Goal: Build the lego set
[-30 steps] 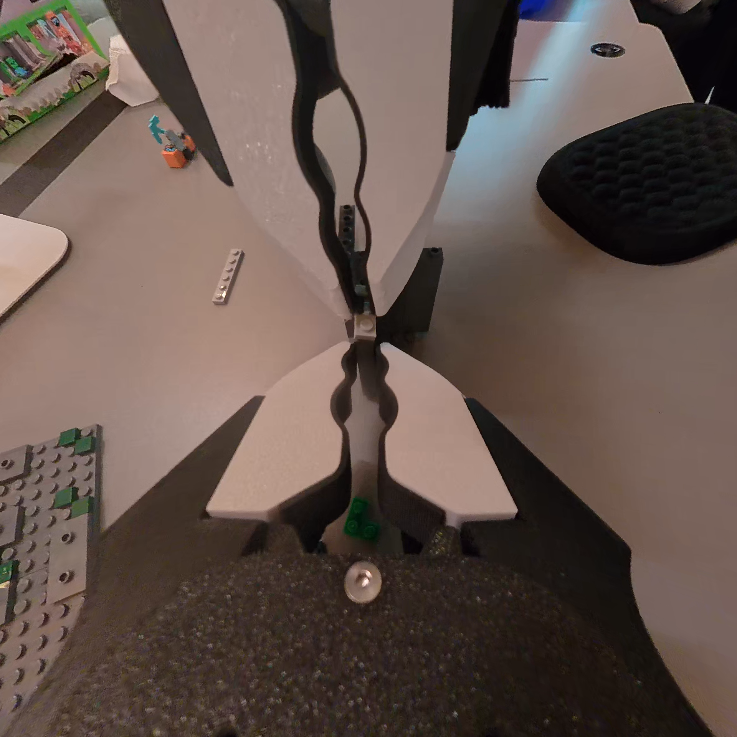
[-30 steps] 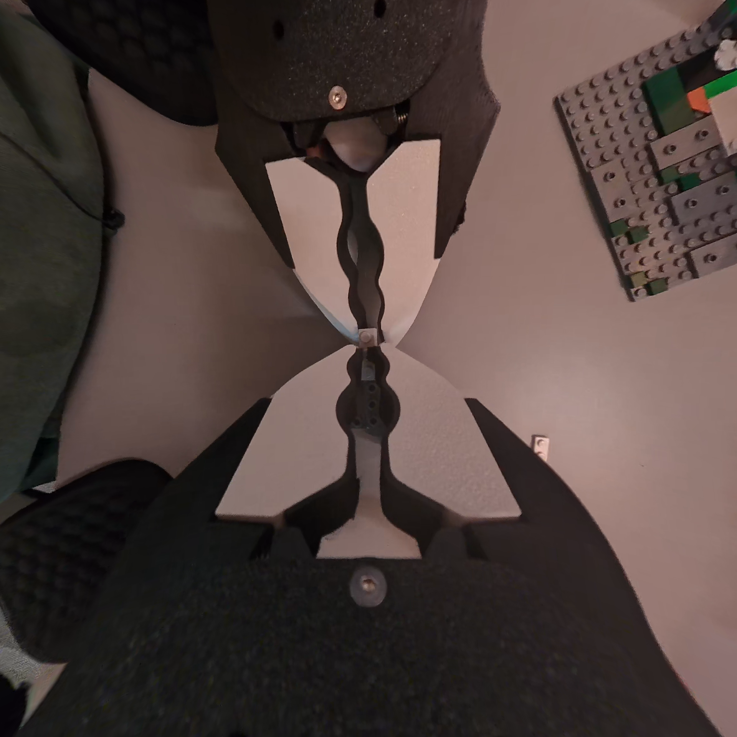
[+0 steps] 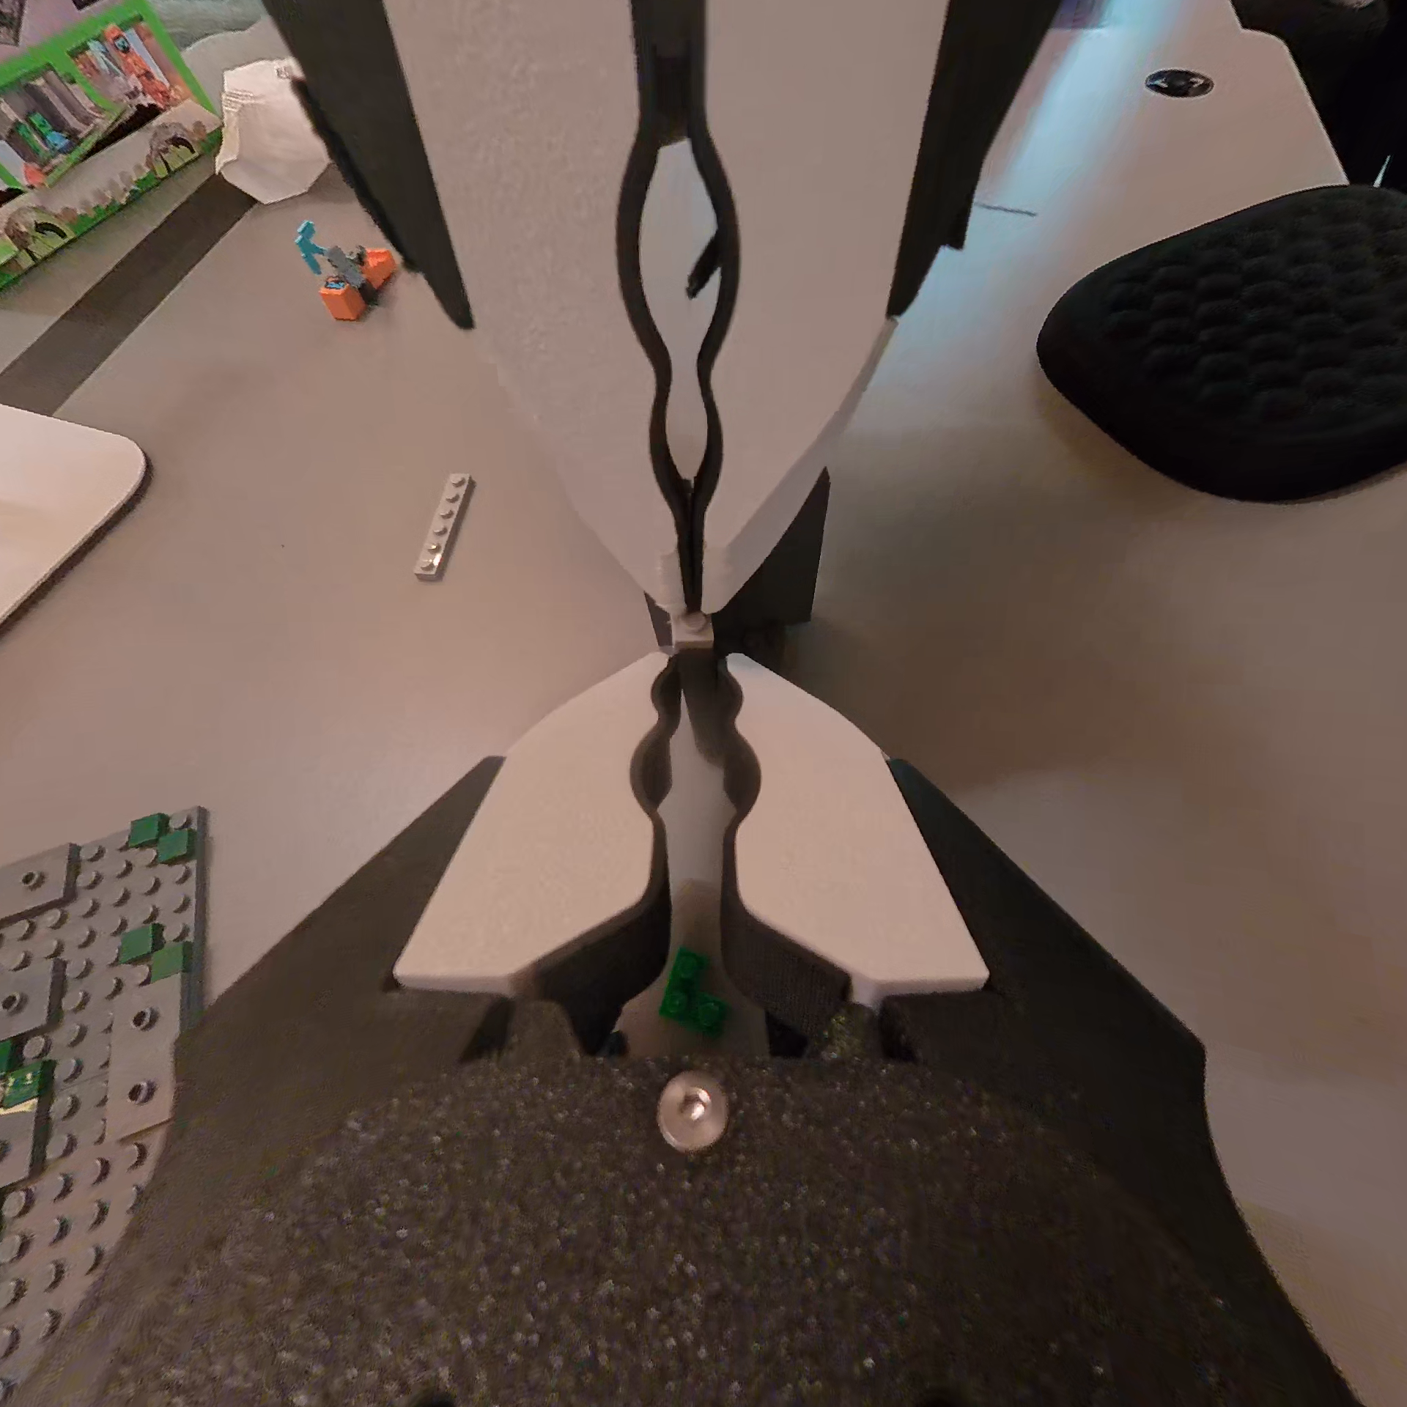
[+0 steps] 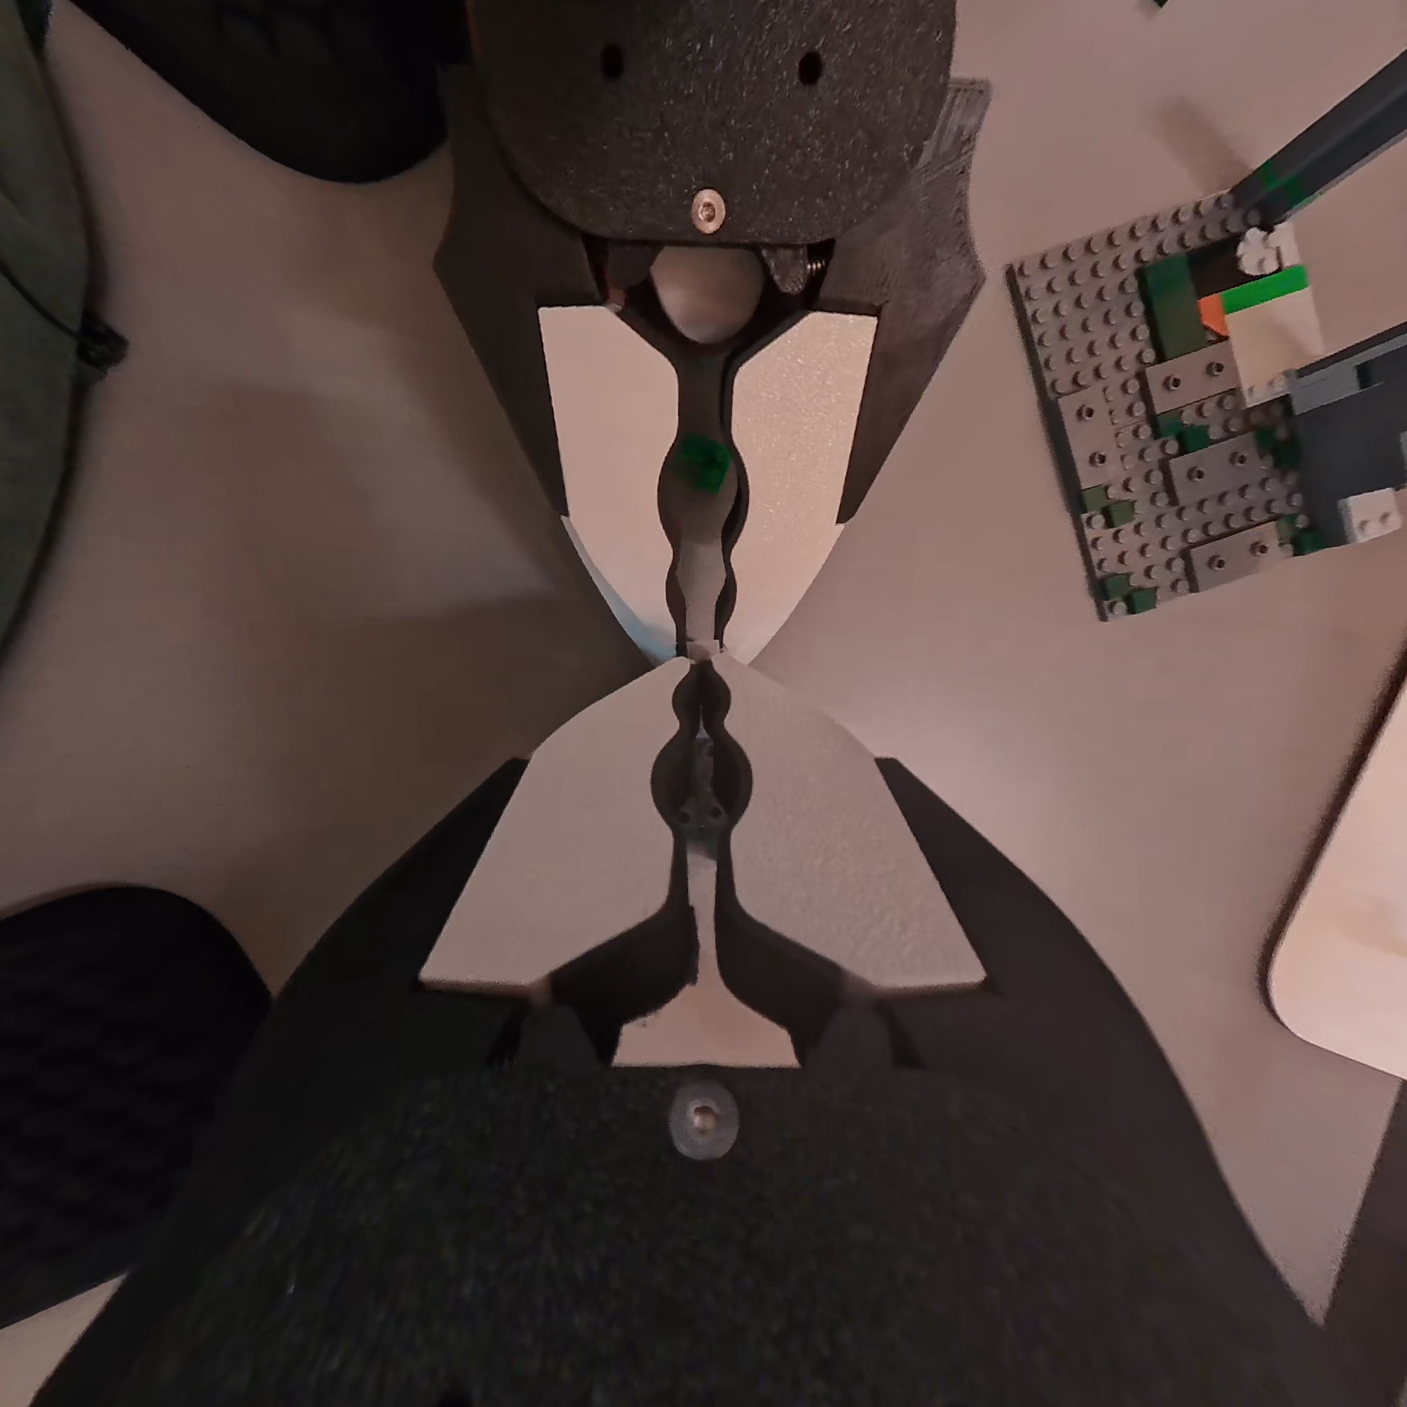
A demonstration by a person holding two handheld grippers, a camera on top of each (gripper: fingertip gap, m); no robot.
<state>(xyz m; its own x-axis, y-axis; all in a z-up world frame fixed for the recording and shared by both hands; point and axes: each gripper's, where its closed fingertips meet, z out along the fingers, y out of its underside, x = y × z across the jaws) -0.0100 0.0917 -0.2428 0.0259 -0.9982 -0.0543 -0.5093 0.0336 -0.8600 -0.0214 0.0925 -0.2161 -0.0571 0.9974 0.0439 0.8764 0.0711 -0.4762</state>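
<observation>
Above the tabletop, tip to tip, the left gripper and right gripper were each clamped on one small light-grey one-stud plate; misaligned pressure might have flicked it away.

My left claw and right claw each show white wavy-edged fingers, speckled black housing and one silver screw.

Office-like desk: cable grommet, black mesh chair seat, lego box.
</observation>
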